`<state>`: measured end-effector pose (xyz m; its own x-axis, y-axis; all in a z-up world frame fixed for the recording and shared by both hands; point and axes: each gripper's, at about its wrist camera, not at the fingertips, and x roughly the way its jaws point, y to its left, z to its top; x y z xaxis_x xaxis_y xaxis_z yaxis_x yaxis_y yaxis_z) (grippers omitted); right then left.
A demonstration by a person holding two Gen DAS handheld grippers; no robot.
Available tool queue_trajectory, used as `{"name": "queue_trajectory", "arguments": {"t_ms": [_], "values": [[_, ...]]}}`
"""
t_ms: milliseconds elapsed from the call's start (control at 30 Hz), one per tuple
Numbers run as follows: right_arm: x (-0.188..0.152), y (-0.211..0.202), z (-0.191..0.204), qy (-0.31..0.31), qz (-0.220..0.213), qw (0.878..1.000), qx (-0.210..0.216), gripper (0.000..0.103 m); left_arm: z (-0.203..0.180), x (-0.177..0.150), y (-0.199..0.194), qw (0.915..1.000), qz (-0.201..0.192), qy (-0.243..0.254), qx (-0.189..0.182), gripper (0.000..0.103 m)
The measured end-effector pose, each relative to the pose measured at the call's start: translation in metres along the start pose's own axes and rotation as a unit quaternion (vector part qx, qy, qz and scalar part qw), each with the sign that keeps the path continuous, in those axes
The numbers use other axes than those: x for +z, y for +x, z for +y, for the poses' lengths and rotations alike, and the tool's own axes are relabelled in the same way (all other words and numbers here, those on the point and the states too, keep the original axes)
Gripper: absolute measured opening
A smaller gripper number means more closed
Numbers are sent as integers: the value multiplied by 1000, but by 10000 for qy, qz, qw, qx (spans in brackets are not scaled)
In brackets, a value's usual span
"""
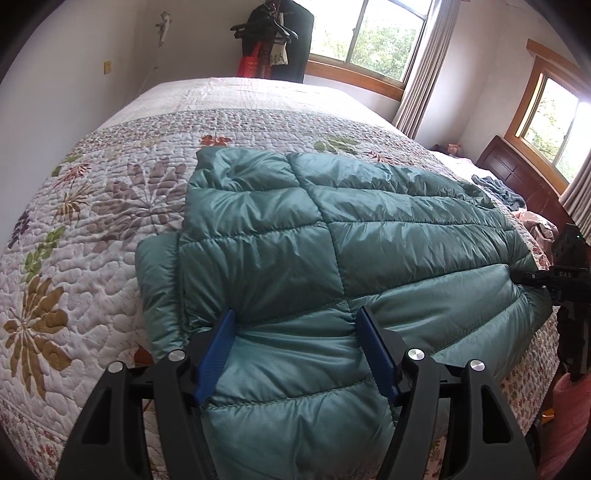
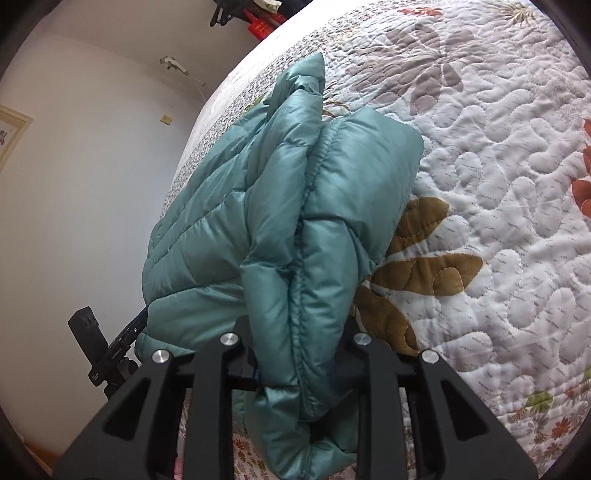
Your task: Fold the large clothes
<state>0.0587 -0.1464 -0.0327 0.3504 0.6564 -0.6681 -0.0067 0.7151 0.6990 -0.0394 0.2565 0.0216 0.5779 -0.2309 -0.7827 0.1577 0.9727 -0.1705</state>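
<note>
Bedroom, bed point(image 1: 110, 229) under a floral quilt, windows and a clothes rack point(image 1: 275, 33) at the far side. Left gripper point(image 1: 295, 354): blue pads point(image 1: 216, 354) set wide apart with the jacket's point(image 1: 332, 236) near hem bulging up between them; they dent the fabric at both sides, so it straddles a puffy fold rather than a thin edge. I judge that a loose hold, not a tight clamp. Ahead of it the teal puffer jacket lies flat across the quilt, sleeves already tucked in, one sleeve edge poking out just left of the gripper. Right gripper point(image 2: 301, 354): fingertips are buried under a thick bunch of jacket point(image 2: 288, 221), stacked layers with a stitched seam running straight out from the gripper; fabric fills the gap, so it reads as clamped on the jacket's side edge, though the pads themselves are hidden. From the left view the right gripper point(image 1: 532, 277) sits at the jacket's far right corner, touching it. Step in hand, by my read: both near corners gripped, ready for the lengthwise fold. Next move calls for lifting both ends level and carrying the hem forward toward the collar end, keeping tension even so the slick shell doesn't slide out of the looser left hold. Some other clothes point(image 1: 495, 188) lie beyond the jacket to the right, well apart.
</note>
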Motion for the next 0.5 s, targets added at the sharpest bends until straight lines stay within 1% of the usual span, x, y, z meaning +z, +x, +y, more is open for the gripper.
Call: {"name": "queue_trajectory", "arguments": {"t_ms": [100, 233, 500], "values": [[-1, 0, -4, 68, 22, 10000, 13, 23, 0, -1, 1, 10000, -10, -8, -4, 68], [-2, -1, 3, 55, 23, 9999, -156, 23, 0, -1, 1, 10000, -8, -3, -5, 68], [7, -11, 44, -207, -10, 9971, -726, 22, 1, -1, 1, 10000, 24, -16, -32, 69]]}}
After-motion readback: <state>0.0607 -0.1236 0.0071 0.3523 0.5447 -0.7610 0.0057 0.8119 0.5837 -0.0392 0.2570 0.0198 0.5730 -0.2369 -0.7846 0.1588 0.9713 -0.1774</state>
